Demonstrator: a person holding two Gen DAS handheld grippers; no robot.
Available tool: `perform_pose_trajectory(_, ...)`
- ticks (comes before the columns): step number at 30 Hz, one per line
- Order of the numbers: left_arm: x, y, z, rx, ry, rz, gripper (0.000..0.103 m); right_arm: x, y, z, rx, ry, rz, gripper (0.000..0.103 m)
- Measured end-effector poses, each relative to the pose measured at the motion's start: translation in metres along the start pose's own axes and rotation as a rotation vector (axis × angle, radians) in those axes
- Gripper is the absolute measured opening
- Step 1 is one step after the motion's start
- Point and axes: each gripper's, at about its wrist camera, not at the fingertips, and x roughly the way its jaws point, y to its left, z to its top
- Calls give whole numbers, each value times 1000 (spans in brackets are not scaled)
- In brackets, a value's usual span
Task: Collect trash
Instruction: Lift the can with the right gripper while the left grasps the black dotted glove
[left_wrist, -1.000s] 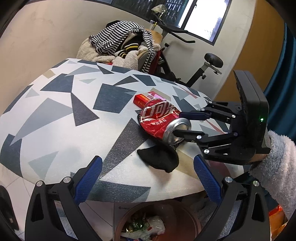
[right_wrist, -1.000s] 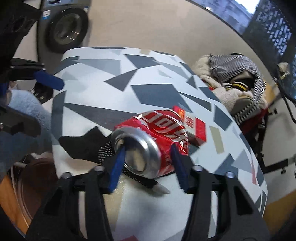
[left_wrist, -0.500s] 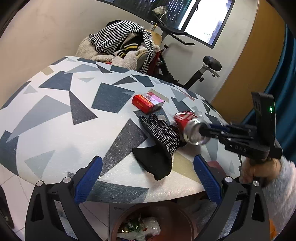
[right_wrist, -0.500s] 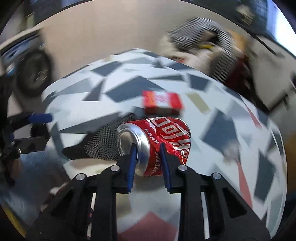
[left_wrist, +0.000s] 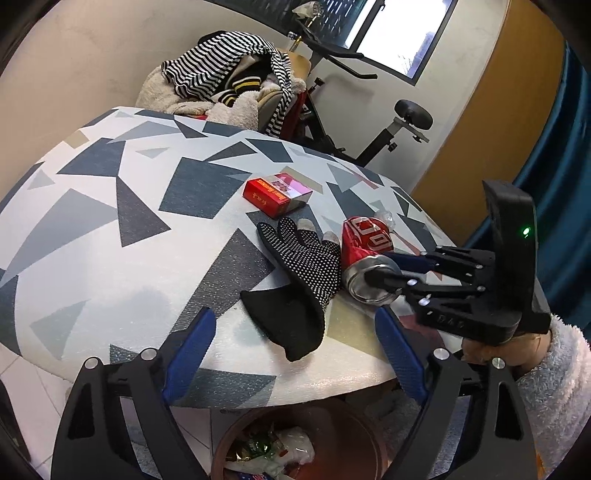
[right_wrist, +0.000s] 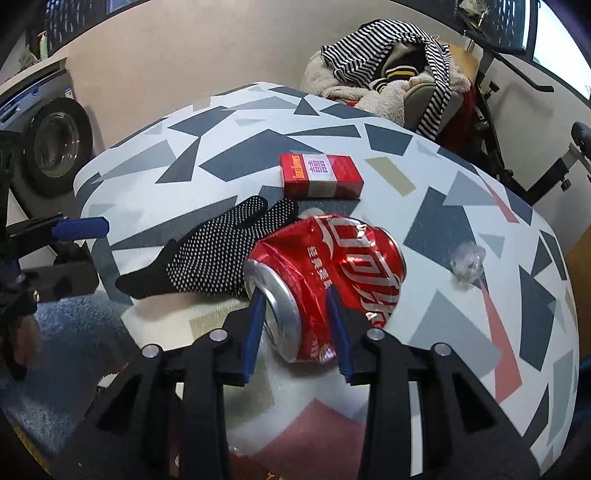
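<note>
A crushed red drink can (right_wrist: 332, 266) sits between the pads of my right gripper (right_wrist: 295, 295), which grip its silver top end while the jaws are easing apart. In the left wrist view the can (left_wrist: 364, 240) hangs just over the table's right part, beside a black dotted glove (left_wrist: 306, 266). A red cigarette box (right_wrist: 319, 175) lies further back, and a clear crumpled wrapper (right_wrist: 467, 262) to the right. My left gripper (left_wrist: 293, 314) hovers at the near table edge, wide, its jaws narrowing with nothing between them. A brown bin (left_wrist: 332, 410) holding trash stands below.
The round table (left_wrist: 110, 221) has a grey and blue triangle pattern. Behind it a chair is piled with striped clothes (left_wrist: 229, 70), next to an exercise bike (left_wrist: 406, 114). A washing machine (right_wrist: 55, 144) stands at the left.
The right gripper has carried the can off the glove toward the right and rolled its wrist. The glove now lies uncovered. The left gripper's jaws have narrowed a little.
</note>
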Motion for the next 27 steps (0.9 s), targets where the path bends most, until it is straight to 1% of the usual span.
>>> perform_pose_trajectory(1, 1, 0, 1, 0, 4, -5, 84, 2, 1, 1, -10, 2, -4, 36)
perform_pose_trajectory(2, 4, 0, 2, 1, 12, -13, 83, 4, -6, 9, -11, -6, -3, 29)
perform_pose_trajectory(3, 6, -1, 3, 2, 18, -17, 80, 2, -9, 12, -8, -20, 3, 28)
perform_pose_trajectory(4, 9, -1, 4, 3, 25, -23, 78, -5, -10, 11, 15, -52, 11, 26)
perform_pose_trajectory(5, 12, -2, 6, 3, 35, -31, 77, -9, -10, 9, 27, -68, 9, 24)
perform_pose_trajectory(6, 17, -3, 8, 2, 49, -38, 75, -21, -14, 8, 70, -116, -4, 23)
perform_pose_trajectory(8, 29, -4, 13, -5, 83, -58, 73, -30, -17, 5, 107, -149, -10, 23)
perform_pose_trajectory(11, 46, -3, 20, -51, 124, -80, 64, -48, -20, 1, 167, -210, -43, 23)
perform_pose_trajectory(14, 61, -1, 25, -83, 169, -62, 48, -68, -24, -7, 189, -246, -80, 23)
perform_pose_trajectory(15, 66, 0, 25, -95, 187, -59, 36, -72, -31, -10, 191, -248, -82, 23)
perform_pose_trajectory(16, 68, 0, 25, -101, 198, -59, 20, -77, -36, -10, 198, -255, -87, 23)
perform_pose_trajectory(17, 68, -1, 24, -96, 203, -51, 14, -84, -42, -13, 203, -260, -90, 23)
perform_pose_trajectory(19, 63, -5, 24, -67, 189, -44, 8, -94, -46, -17, 211, -266, -100, 23)
perform_pose_trajectory(22, 45, -15, 29, -28, 141, -70, 7, -107, -60, -21, 216, -271, -107, 23)
perform_pose_trajectory(25, 20, -25, 39, -12, 84, -104, 7, -126, -61, -26, 233, -284, -108, 23)
perform_pose_trajectory(26, 9, -29, 42, -6, 65, -120, 7, -124, -60, -27, 236, -286, -107, 23)
perform_pose_trajectory(27, 2, -33, 44, 2, 55, -124, 7, -131, -60, -29, 243, -293, -104, 23)
